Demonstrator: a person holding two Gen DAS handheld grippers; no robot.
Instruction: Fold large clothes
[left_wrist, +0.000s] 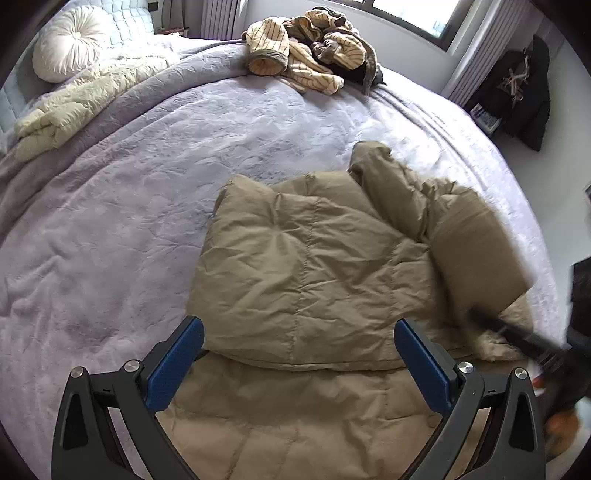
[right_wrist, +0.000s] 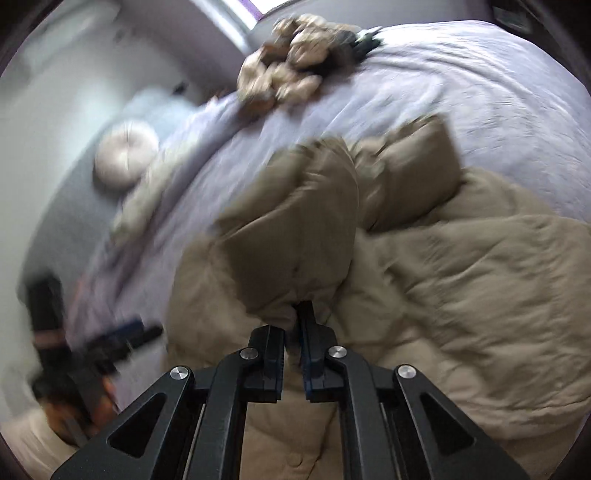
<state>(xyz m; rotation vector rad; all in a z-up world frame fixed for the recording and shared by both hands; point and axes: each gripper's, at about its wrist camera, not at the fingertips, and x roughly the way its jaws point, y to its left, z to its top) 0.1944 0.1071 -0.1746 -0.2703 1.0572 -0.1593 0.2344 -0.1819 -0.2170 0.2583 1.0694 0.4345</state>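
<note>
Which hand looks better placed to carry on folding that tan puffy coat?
The right one, probably. The right gripper is already shut on a fold of the coat, so it can pull the flap across. The left gripper is open above the coat, holding nothing.

left wrist: close above the bed's (left_wrist: 110, 240) near edge, facing its far edge | right wrist: lower, nearer, tilted, blurred, facing the far-left corner | shared: tan quilted coat (left_wrist: 306, 266) (right_wrist: 461, 280), striped clothes pile (left_wrist: 310, 48) (right_wrist: 291, 62), round pillow (left_wrist: 70, 40) (right_wrist: 125, 155)
</note>
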